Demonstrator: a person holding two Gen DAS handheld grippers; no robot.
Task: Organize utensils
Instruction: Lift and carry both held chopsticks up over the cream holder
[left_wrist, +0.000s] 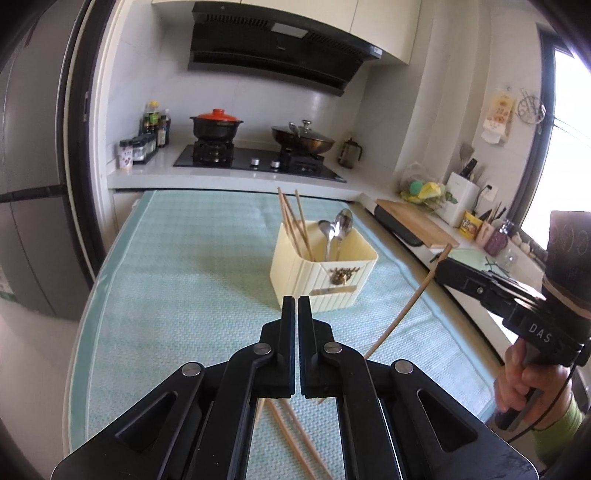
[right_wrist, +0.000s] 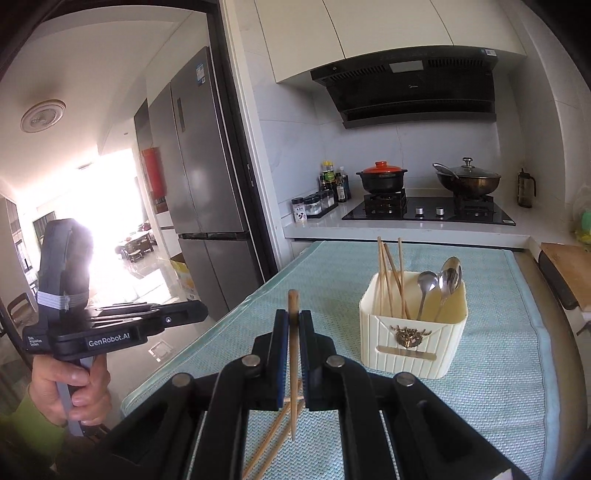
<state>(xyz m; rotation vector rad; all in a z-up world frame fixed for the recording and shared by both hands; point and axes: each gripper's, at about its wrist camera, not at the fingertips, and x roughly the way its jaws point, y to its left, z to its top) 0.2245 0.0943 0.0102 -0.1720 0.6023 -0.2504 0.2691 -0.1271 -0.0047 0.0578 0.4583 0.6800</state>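
A cream utensil holder (left_wrist: 325, 269) (right_wrist: 413, 328) stands on the light-blue mat (left_wrist: 192, 266) (right_wrist: 498, 373). It holds several wooden chopsticks (left_wrist: 293, 221) (right_wrist: 391, 273) on its left side and spoons (left_wrist: 336, 229) (right_wrist: 441, 284) on its right. My right gripper (right_wrist: 293, 314) is shut on one chopstick (right_wrist: 293, 354), held above the mat, near and left of the holder; that chopstick also shows in the left wrist view (left_wrist: 406, 306). My left gripper (left_wrist: 296, 299) is shut and empty, in front of the holder. Two loose chopsticks (left_wrist: 295, 435) (right_wrist: 273, 439) lie on the mat beneath the grippers.
A stove (left_wrist: 258, 162) with a red-lidded pot (left_wrist: 216, 125) and a wok (left_wrist: 303, 138) is behind the mat. Seasoning bottles (left_wrist: 147, 136) stand at its left. A cutting board (left_wrist: 417, 221) and a knife block (left_wrist: 461, 195) are at the right. A fridge (right_wrist: 199, 173) is left.
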